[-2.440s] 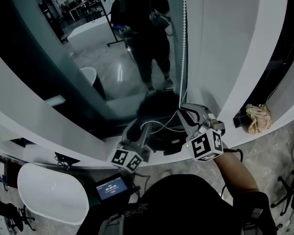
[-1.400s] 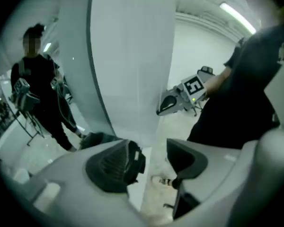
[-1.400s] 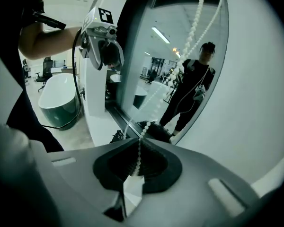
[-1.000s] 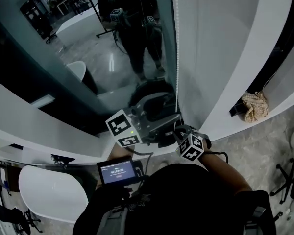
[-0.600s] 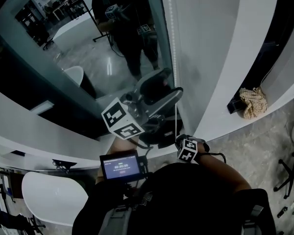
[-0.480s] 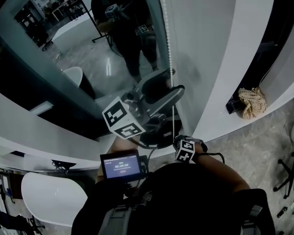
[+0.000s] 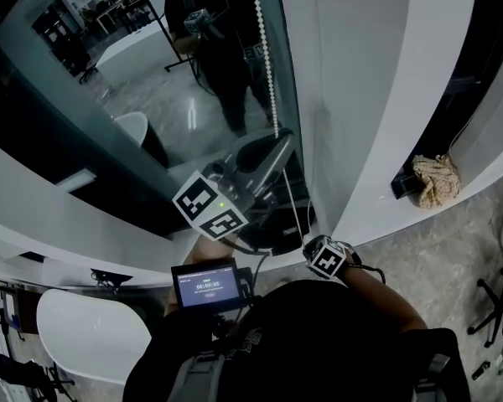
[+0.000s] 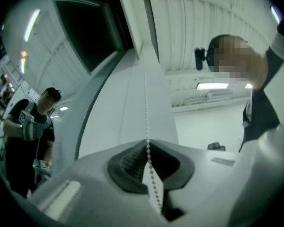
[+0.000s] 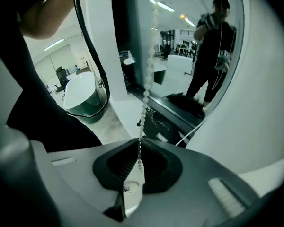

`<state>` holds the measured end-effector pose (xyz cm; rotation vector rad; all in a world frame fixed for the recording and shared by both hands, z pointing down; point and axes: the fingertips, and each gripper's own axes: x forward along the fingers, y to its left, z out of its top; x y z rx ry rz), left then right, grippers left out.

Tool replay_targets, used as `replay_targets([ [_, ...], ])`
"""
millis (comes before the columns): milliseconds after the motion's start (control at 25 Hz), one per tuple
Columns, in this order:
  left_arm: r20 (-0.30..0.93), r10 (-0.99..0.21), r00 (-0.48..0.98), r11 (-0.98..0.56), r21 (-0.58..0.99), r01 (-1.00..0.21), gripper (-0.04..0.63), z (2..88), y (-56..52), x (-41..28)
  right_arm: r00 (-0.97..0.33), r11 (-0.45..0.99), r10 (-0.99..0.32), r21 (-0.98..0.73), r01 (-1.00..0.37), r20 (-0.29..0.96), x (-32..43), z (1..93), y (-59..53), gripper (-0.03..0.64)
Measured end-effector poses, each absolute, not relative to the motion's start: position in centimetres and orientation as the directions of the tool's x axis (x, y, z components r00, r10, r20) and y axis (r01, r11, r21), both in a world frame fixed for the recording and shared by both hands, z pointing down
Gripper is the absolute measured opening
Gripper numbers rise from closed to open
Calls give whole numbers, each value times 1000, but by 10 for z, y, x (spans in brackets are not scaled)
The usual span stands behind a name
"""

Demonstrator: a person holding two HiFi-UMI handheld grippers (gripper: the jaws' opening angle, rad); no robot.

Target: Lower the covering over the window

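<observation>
As the left gripper [image 8: 148, 148] just snaps closed on the bead chain [image 7: 264, 61], the right gripper [image 9: 139, 150] — lower down — pinches it too.

Window finishes: gloss against matt

Window glass [image 7: 151, 82] glossy, mirror-like. Surround [image 7: 369, 99] smooth white, satin. Bead chain [image 7: 264, 57] of small smooth pale beads, plastic by the look. Cloth [image 7: 434, 181] at 3 o'clock, coarse, crumpled, beige. Floor [image 7: 461, 258] at 4 o'clock, polished, stone-patterned. Right gripper [image 9: 139, 150]: matt grey plastic shell, dark ribbed pads [image 9: 120, 167], rubbery.
</observation>
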<state>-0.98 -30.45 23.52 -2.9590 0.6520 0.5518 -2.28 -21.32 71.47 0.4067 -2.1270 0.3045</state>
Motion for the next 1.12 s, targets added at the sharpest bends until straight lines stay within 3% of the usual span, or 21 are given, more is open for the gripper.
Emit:
replay_targets([
  [120,-247,-491,835,-862,2,-506,3,275,-317,-15,-597,847,-153,-207,-489,788,-17,722,-205,24],
  [320,-47,-618,785,-786,41,-617,3,386,-334,-34,-744,795,-398,-202,-572,537,-7,629,-228,100],
  [440,126,-642,757,-746,129,-654,3,472,-326,-41,-796,805,-491,-165,-570,352,-4,557,-236,80],
  [600,341,-585,736,-723,193,-664,2,568,-298,-37,-827,823,-555,-78,-562,92,-13,447,-240,86],
  [760,658,-370,655,-832,79,-550,-2,706,-227,-36,-794,799,-600,-44,-599,-96,-20,354,-249,91],
  [880,620,-373,691,-828,113,-549,-2,713,-205,-30,-756,790,-602,-52,-611,-257,-16,283,-270,113],
  [1040,608,-341,717,-875,74,-479,-2,690,-218,-15,-778,895,-419,-70,-440,-468,-21,176,-262,212],
  [1080,623,-328,710,-880,71,-469,-2,692,-218,-18,-779,902,-388,-28,-431,-492,-21,155,-256,204],
  [1120,637,-322,701,-879,73,-471,-2,695,-216,-23,-781,895,-378,20,-446,-497,-22,140,-253,156],
])
